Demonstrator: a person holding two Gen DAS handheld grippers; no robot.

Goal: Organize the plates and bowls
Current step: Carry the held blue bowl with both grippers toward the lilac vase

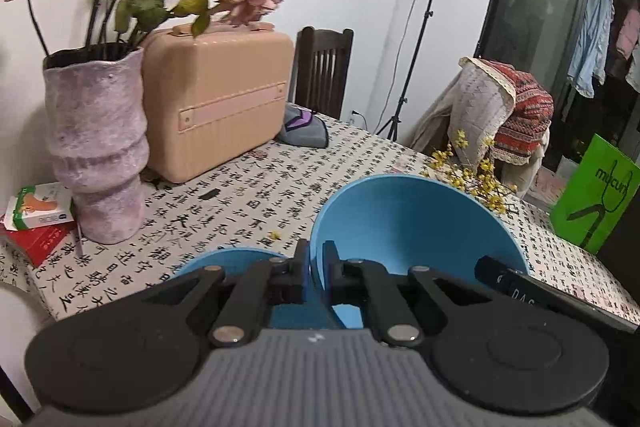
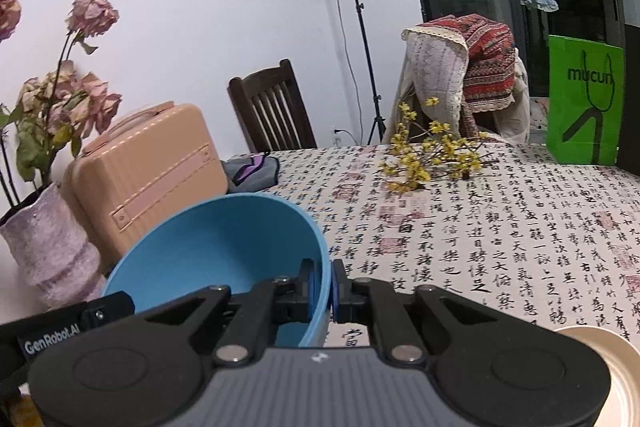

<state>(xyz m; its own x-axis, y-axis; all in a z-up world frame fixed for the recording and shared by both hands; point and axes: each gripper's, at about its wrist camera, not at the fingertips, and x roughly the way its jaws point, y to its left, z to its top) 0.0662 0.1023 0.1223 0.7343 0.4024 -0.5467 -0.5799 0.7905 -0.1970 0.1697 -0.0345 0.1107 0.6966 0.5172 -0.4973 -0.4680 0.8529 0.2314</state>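
A blue bowl (image 1: 408,227) hangs tilted above the table, held by both grippers at opposite sides of its rim. My left gripper (image 1: 316,267) is shut on the bowl's left rim, and the right gripper's black body (image 1: 504,279) shows at the far side. In the right wrist view my right gripper (image 2: 323,287) is shut on the right rim of the same blue bowl (image 2: 216,251), with the left gripper's body (image 2: 72,323) at the lower left. A second blue dish (image 1: 224,261) lies below, mostly hidden behind my left gripper. A cream dish (image 2: 600,367) sits at the bottom right.
A tablecloth with printed characters (image 2: 500,227) covers the table. A purple vase of dried roses (image 1: 96,147) and a pink case (image 1: 216,99) stand at the left. Yellow flower sprigs (image 2: 432,151), a green bag (image 2: 584,103), a folded cloth (image 1: 300,129) and chairs stand at the far edge.
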